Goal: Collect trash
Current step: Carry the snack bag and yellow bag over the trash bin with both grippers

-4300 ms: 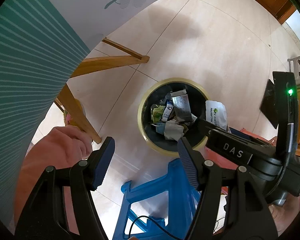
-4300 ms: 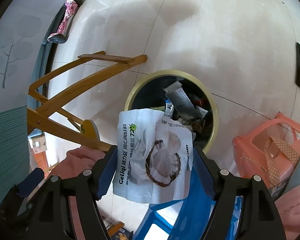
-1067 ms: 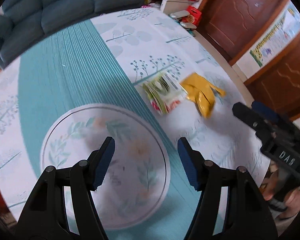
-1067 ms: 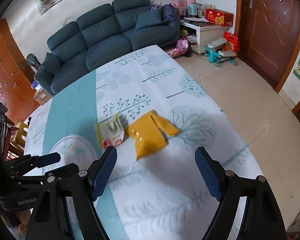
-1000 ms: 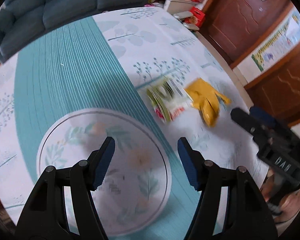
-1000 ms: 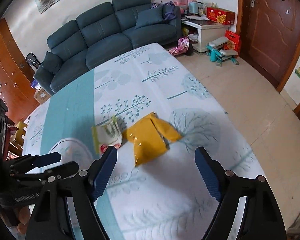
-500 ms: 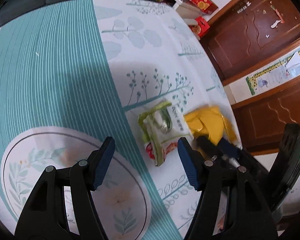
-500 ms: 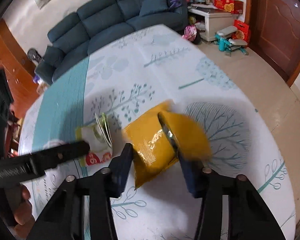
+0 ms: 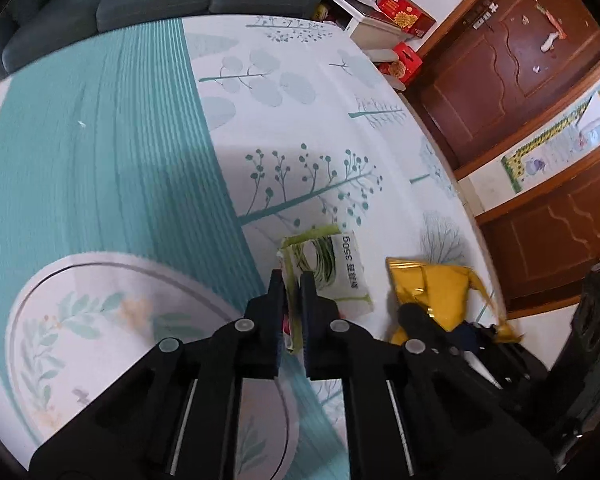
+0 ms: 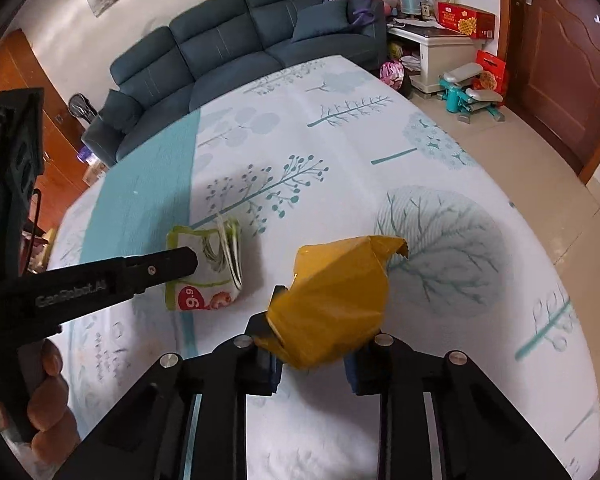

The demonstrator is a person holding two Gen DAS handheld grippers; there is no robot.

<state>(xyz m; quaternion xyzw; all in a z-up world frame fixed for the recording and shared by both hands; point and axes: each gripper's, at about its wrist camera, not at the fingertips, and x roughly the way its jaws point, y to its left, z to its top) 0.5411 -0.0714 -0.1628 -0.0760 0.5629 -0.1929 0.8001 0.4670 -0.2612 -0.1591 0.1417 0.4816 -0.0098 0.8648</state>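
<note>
Change since approx. half a sec. ago: both sets of jaws, then spread wide above the table, are now brought in onto the two wrappers. The left gripper (image 9: 291,280) is seen fully closed, w/ the upturned green edge of the white-green wrapper (image 9: 332,268) pinched between its pads. The right gripper (image 10: 312,320) is caught closing, w/ the yellow bag (image 10: 336,300) between the jaws and bulging up out of them; the pads appear pressed into its sides, so it is judged held.

Meaning for the task: both last visible pieces of trash are judged secured at once, so a lift and a carry to a bin is what is left. No bin is shown in either view now.

Places: in the left wrist view the white-green wrapper lies on the tablecloth (image 9: 100,152) just past the fingertips, from centre toward 1 o'clock; the yellow bag is at approx. 4 o'clock, beside it but not touching. In the right wrist view the white-green wrapper (image 10: 204,268) is at 9 o'clock of the yellow bag, w/ the left gripper's tip (image 10: 172,262) on it.

Hard to make out: the right pads are hidden under the yellow bag, so depth of bite can't be told. How much of the white-green wrapper's edge is caught is masked by the left fingers. Whether either wrapper is off the cloth yet can't be told. Print on the wrapper is only partly legible. A hand (image 10: 48,412) is cut off at the frame edge.
</note>
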